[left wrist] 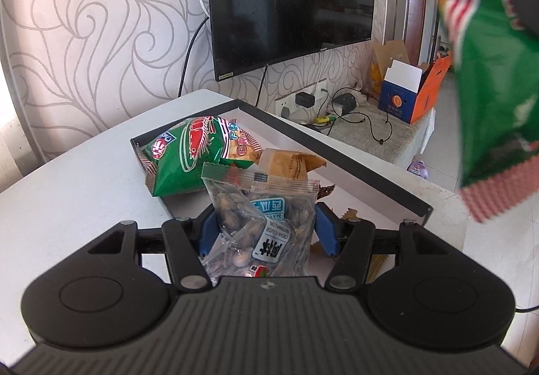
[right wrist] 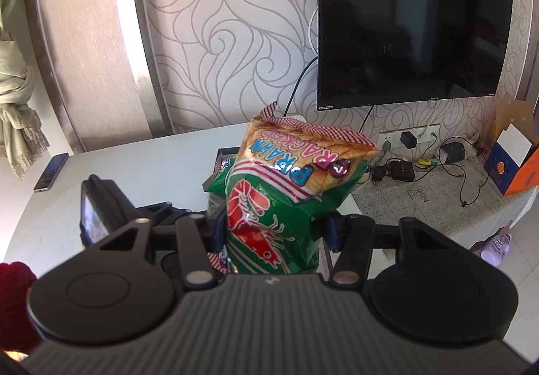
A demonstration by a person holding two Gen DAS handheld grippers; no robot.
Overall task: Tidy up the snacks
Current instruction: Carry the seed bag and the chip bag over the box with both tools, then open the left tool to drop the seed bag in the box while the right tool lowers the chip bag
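Observation:
My left gripper (left wrist: 266, 227) is shut on a clear packet of watermelon seeds (left wrist: 262, 206) and holds it upright over the near part of a shallow black-rimmed box (left wrist: 337, 152). In the box lie a green prawn cracker bag (left wrist: 192, 152) and a tan wrapped snack (left wrist: 289, 163). My right gripper (right wrist: 274, 227) is shut on a second green prawn cracker bag (right wrist: 286, 186), held upright above the table. That bag also shows in the left wrist view (left wrist: 488, 72), high at the right.
The box sits on a white table (left wrist: 77, 179). A phone (right wrist: 50, 173) lies at the table's far left. A wall TV (left wrist: 289, 1) hangs behind. A low stone shelf (right wrist: 421, 200) to the right carries cables, chargers and an orange-blue carton (left wrist: 414, 95).

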